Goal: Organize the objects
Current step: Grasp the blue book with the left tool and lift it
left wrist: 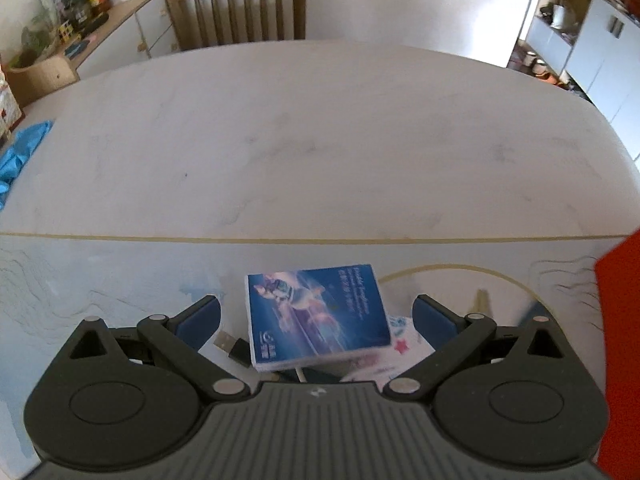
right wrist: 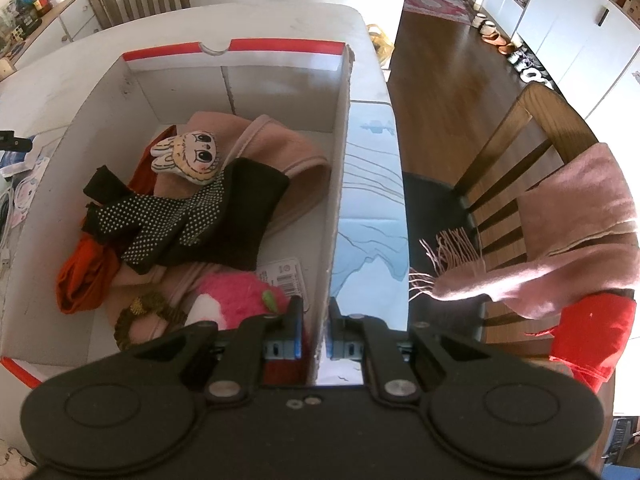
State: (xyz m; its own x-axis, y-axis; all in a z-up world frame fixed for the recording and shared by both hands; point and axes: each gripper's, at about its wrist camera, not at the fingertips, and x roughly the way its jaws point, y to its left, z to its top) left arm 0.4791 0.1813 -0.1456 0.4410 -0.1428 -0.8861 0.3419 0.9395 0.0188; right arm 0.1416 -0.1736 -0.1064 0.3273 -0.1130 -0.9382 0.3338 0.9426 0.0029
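A pale, faintly marbled worktop [left wrist: 320,140] fills the left wrist view, with a wooden slat-back chair [left wrist: 240,4] pushed in at its far edge against a white wall [left wrist: 400,0]. To the left stands a low sideboard [left wrist: 132,20] with a cluttered top. In the right wrist view, a dark wooden floor [right wrist: 440,80] runs toward white cupboards [right wrist: 580,28], with shoes [right wrist: 516,52] lined along their base and a patterned red rug [right wrist: 436,4] further off. Bright daylight glares on the floor.

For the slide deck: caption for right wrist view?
Right tool shut on the cardboard box wall; gloves and plush toys inside.
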